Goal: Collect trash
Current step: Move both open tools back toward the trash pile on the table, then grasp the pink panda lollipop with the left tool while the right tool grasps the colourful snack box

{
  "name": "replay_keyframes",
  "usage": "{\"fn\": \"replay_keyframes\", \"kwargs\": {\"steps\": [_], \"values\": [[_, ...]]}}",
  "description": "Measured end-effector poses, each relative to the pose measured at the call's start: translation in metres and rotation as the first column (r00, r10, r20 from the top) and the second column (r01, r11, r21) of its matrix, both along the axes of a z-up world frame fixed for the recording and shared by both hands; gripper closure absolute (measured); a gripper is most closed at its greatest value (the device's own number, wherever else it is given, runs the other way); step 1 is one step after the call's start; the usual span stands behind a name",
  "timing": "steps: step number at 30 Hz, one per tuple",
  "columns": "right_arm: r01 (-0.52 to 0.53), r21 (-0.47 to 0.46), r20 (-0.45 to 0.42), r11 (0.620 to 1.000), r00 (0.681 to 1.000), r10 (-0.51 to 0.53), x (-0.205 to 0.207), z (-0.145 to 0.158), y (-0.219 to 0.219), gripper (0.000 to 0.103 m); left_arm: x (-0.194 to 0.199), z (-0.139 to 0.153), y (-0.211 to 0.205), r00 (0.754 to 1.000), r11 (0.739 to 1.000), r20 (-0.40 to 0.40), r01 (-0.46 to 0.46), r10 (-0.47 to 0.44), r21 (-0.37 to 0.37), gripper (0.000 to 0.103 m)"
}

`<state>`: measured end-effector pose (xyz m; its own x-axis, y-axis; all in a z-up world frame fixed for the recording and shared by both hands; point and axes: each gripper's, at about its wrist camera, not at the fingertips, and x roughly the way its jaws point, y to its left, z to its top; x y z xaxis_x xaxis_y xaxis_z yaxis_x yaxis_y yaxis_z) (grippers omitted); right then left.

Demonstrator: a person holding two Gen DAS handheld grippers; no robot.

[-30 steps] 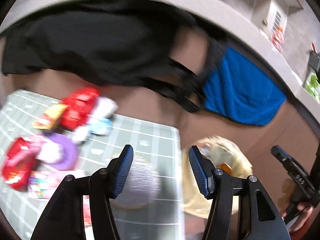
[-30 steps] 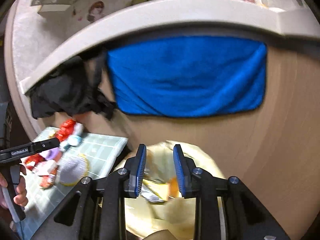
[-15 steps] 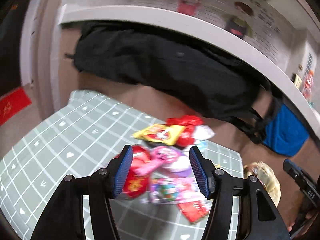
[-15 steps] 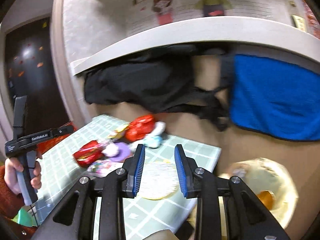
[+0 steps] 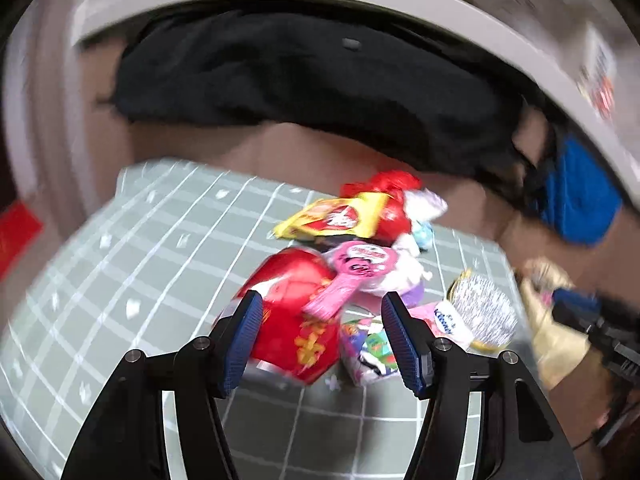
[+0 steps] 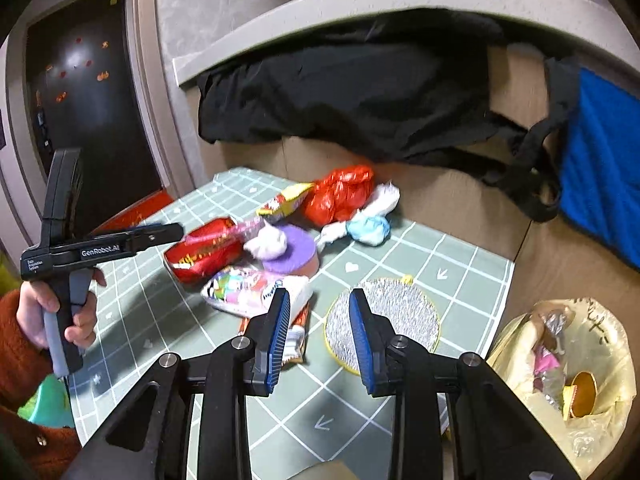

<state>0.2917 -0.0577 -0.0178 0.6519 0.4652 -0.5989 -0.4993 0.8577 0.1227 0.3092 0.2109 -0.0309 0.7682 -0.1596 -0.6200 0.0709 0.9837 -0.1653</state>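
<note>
The left gripper had just been opening, empty, above one red packet; the right gripper stood spread, empty, over the green mat; one silver disc lay beside the wrapper pile; one yellow bag held collected trash beside the mat.

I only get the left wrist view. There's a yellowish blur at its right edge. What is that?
Observer: A yellow bag, open, beside the mat, with wrappers inside.
Operator: Who's holding the left tongs?
Observer: A hand in an orange sleeve grips their handle.
Operator: Are the right tongs carrying anything?
Observer: No. The right tongs are open and empty, pointed toward the silver pad.
</note>
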Motion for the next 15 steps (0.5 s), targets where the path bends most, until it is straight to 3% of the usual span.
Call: {"fn": "replay_keyframes", "kwargs": {"steps": [1, 9, 15], "values": [[0.004, 0.003, -0.008, 1.000, 1.000, -0.004, 0.001, -0.002, -0.002, 0.074, 0.006, 0.000, -0.009, 1.000, 0.999, 0.002, 0.016, -0.016, 0.043, 0.041], [0.057, 0.054, -0.065, 0.997, 0.996, -0.053, 0.009, -0.016, -0.027, 0.074, 0.052, -0.008, -0.033, 0.998, 0.996, -0.052, 0.050, -0.046, 0.069, 0.042], [0.085, 0.076, -0.093, 0.993, 0.993, -0.078, 0.016, -0.026, -0.043, 0.074, 0.073, -0.015, -0.049, 0.998, 0.983, -0.064, 0.029, -0.017, 0.182, 0.042]]}}
